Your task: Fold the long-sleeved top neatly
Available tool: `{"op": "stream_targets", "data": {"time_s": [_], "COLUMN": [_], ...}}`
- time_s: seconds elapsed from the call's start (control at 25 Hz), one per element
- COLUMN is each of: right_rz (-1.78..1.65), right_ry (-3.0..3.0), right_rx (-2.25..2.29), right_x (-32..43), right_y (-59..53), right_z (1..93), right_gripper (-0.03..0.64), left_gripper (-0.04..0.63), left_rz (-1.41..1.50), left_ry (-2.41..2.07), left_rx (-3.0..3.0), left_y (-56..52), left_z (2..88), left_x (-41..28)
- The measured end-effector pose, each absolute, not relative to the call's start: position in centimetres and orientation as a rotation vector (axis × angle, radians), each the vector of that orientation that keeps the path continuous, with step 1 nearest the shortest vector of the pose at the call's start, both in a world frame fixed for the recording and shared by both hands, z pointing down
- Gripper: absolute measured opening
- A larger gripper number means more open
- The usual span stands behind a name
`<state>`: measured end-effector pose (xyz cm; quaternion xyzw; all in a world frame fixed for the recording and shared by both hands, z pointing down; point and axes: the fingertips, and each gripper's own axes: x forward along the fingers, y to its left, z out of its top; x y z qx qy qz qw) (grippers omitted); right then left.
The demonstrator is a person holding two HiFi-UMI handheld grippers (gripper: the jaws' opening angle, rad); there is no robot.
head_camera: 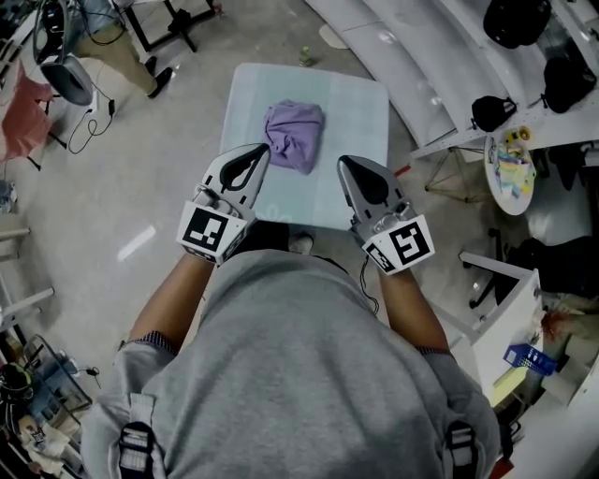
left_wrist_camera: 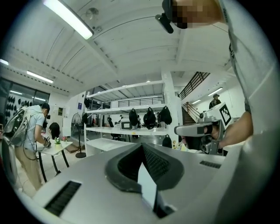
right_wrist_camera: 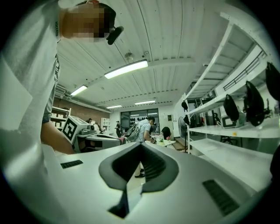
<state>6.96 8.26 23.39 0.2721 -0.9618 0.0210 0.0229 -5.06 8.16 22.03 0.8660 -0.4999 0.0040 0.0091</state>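
Note:
The long-sleeved top [head_camera: 295,134] is a purple crumpled heap on the far middle of the pale table [head_camera: 360,122]. I hold both grippers up in front of me, over the table's near edge and short of the top. The left gripper [head_camera: 260,150] is shut with nothing in it, and so is the right gripper [head_camera: 344,161]. In the left gripper view the left gripper's [left_wrist_camera: 142,145] jaws meet at a point and aim level across the room, with the right gripper [left_wrist_camera: 199,130] beside it. The right gripper view shows the right gripper [right_wrist_camera: 141,145] closed and the left gripper [right_wrist_camera: 83,130] alongside. The top is out of both gripper views.
White shelving with dark bags [head_camera: 510,19] runs along the right. A small round table with clutter [head_camera: 510,168] and a white cabinet [head_camera: 505,318] stand to the right. A stand's dark legs [head_camera: 173,23] sit at the far left. A person with a backpack [left_wrist_camera: 26,131] works in the background.

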Motion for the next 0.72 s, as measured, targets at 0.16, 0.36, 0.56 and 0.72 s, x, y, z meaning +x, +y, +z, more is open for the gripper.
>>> {"op": "stream_targets", "data": {"time_s": [0.16,0.36,0.56,0.72], "right_rz": [0.065,0.061,0.062,0.058], "right_ry": [-2.960,-2.955,-2.947,-2.944], "right_rx": [0.842,0.845,0.843,0.843], "right_x": [7.0,7.1,7.1,7.1], "right_y": [8.0,7.8,7.8,7.8], "right_z": [23.6,23.7,23.9,23.8], "right_gripper": [0.008,0.008,0.006,0.006], "left_gripper": [0.015,0.015,0.015,0.015], "left_rz": [0.000,0.043,0.048,0.046], "left_ry": [-1.534,-1.506,-1.492,-1.487], "left_rx": [2.737,2.742,2.754,2.764], "left_y": [8.2,8.2,8.3,8.4], "left_z": [21.7,22.4,22.3,21.8], "left_x": [-4.4,-3.8,-3.4,-3.3]}}
